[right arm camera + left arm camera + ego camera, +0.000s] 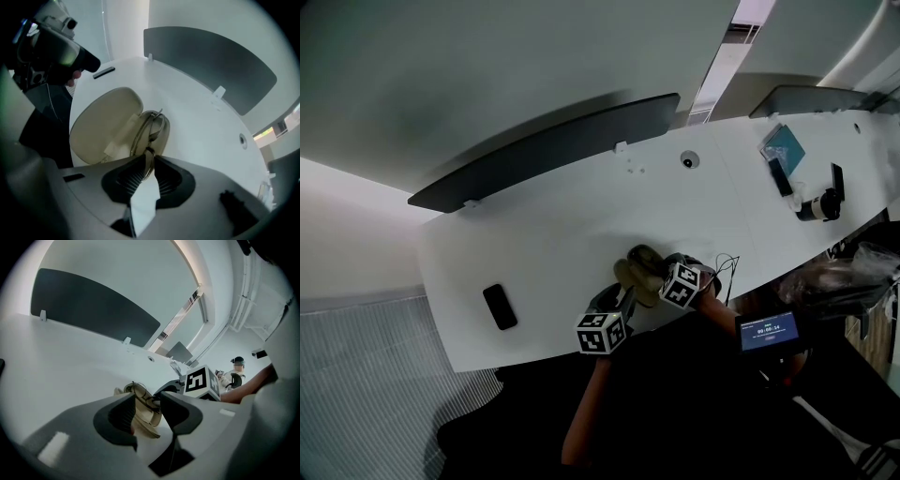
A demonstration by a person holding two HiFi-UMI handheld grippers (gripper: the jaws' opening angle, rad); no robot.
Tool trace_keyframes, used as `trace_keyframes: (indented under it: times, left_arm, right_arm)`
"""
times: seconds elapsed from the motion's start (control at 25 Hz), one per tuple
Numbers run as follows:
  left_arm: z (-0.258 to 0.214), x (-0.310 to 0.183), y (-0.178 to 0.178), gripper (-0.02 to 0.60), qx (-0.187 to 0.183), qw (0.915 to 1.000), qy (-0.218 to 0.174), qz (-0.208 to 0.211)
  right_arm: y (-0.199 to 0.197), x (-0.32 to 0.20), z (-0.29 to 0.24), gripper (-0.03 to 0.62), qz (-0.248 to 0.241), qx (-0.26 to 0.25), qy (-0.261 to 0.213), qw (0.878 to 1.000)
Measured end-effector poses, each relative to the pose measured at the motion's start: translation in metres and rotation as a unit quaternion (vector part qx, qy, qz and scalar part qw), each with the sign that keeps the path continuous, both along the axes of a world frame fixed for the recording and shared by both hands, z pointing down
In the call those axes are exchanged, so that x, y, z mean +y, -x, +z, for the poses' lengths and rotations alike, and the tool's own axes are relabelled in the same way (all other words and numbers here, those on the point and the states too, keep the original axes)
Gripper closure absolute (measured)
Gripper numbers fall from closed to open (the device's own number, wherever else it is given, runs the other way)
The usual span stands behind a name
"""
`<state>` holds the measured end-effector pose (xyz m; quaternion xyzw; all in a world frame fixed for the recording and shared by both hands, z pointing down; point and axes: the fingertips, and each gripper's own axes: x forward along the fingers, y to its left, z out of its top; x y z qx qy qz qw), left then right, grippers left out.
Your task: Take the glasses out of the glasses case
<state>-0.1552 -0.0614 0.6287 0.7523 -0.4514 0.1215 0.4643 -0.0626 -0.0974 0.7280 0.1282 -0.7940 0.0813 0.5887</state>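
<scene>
An olive-beige glasses case [639, 272] lies open near the white table's [562, 244] front edge. In the right gripper view its lid [105, 124] is folded back and thin-framed glasses [152, 127] rest in the lower shell. My right gripper [149, 158] points steeply down, its jaws nearly together and pinching the glasses' frame at its near end. My left gripper [147, 404] comes in low from the front, with the case's lower shell [145, 420] clamped between its jaws. The glasses [140, 392] show just beyond its fingertips, and the right gripper's marker cube [202, 380] stands behind them.
A black phone [500, 306] lies at the table's left front. A dark divider panel [553, 150] runs along the far edge. At the far right are a blue card [784, 145] and a black-and-white cylinder [818, 206]. A thin cable [727, 267] lies beside the case.
</scene>
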Motion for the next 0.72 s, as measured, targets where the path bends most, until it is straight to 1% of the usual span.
trace_keyframes:
  times: [0.08,0.16,0.28,0.32,0.36,0.4,0.44,0.52,0.56,0.6,0.64,0.68,0.72]
  left_arm:
    - [-0.001,-0.001,0.0,0.41,-0.001,1.0,-0.001,0.001]
    - [-0.002,-0.002,0.001,0.411,-0.001,1.0,-0.002,0.0]
    - [0.002,-0.004,0.003,0.411,0.006,1.0,0.004,-0.007]
    - [0.003,-0.005,0.005,0.411,0.01,0.9999,0.007,-0.009]
    - [0.004,-0.005,0.006,0.41,0.016,0.9998,0.009,-0.012]
    - [0.005,-0.007,0.008,0.41,0.024,0.9996,0.009,-0.015]
    - [0.005,-0.008,0.01,0.41,0.033,0.9993,0.008,-0.018]
    - [0.002,-0.013,0.012,0.41,0.061,0.9978,0.002,-0.026]
    - [-0.001,-0.016,0.012,0.41,0.084,0.9959,-0.003,-0.034]
    - [-0.006,-0.02,0.013,0.41,0.113,0.9925,-0.009,-0.045]
    - [-0.013,-0.025,0.014,0.41,0.15,0.9868,-0.018,-0.059]
    - [-0.021,-0.03,0.014,0.41,0.191,0.9785,-0.029,-0.072]
    - [-0.031,-0.036,0.014,0.407,0.233,0.9684,-0.042,-0.078]
  right_arm:
    - [0.002,-0.001,-0.004,0.538,0.003,-0.014,0.006,1.0]
    - [0.008,0.002,-0.009,0.566,-0.007,-0.028,0.008,1.0]
    - [0.016,0.007,-0.018,0.574,-0.019,-0.052,0.028,0.998]
    - [0.019,0.008,-0.021,0.574,-0.011,-0.067,0.042,0.997]
    - [0.021,0.009,-0.024,0.574,0.009,-0.088,0.06,0.994]
    - [0.023,0.007,-0.029,0.574,0.04,-0.114,0.081,0.989]
    - [0.025,0.004,-0.035,0.574,0.076,-0.142,0.1,0.982]
    - [0.025,-0.007,-0.053,0.574,0.14,-0.197,0.13,0.962]
    - [0.024,-0.012,-0.063,0.574,0.168,-0.23,0.148,0.947]
    - [0.026,-0.015,-0.075,0.574,0.192,-0.273,0.172,0.927]
    - [0.029,-0.017,-0.089,0.574,0.21,-0.324,0.202,0.9]
    - [0.034,-0.017,-0.106,0.574,0.22,-0.375,0.235,0.869]
    - [0.039,-0.016,-0.124,0.574,0.223,-0.42,0.265,0.839]
